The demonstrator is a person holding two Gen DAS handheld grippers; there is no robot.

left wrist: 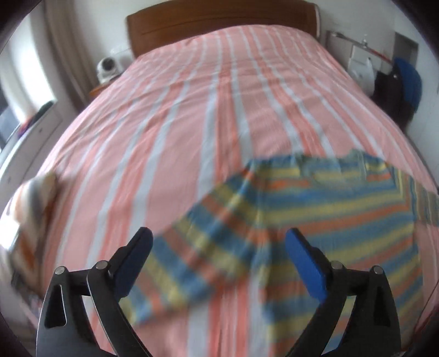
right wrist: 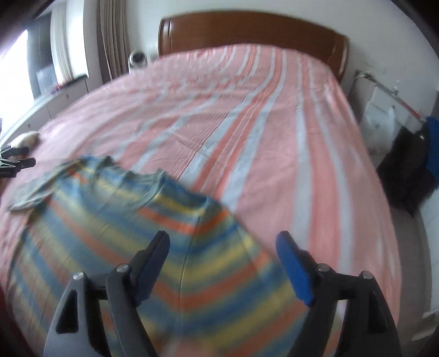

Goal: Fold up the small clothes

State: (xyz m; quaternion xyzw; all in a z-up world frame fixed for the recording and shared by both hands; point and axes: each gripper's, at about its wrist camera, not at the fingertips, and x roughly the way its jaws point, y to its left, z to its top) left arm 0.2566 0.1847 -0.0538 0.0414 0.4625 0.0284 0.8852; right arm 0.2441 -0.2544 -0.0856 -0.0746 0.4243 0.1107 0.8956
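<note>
Lying spread on the pink-and-white striped bed cover (left wrist: 170, 115), the small knit shirt banded in blue, yellow and orange (left wrist: 315, 208) looked barely started: its body lay mostly flat near the foot of the bed, one sleeve angled out toward the left gripper (left wrist: 219, 241) and the other sleeve (right wrist: 30, 192) turned over at the far side, so the real folds seemingly remained to be made. Both tools hung just above the fabric with their jaws spread wide and nothing between them; the right gripper (right wrist: 222, 244) hovered over the shirt's shoulder and side seam. A second small garment in orange and white (left wrist: 35, 197) lay blurred at the left edge of the bed, apparently waiting its turn. The brown wooden headboard (left wrist: 219, 22), a white round device (left wrist: 108, 67) beside it and dark bags (right wrist: 411, 175) on the floor stood well apart, hindering nothing; only the motion blur obscured detail.
</note>
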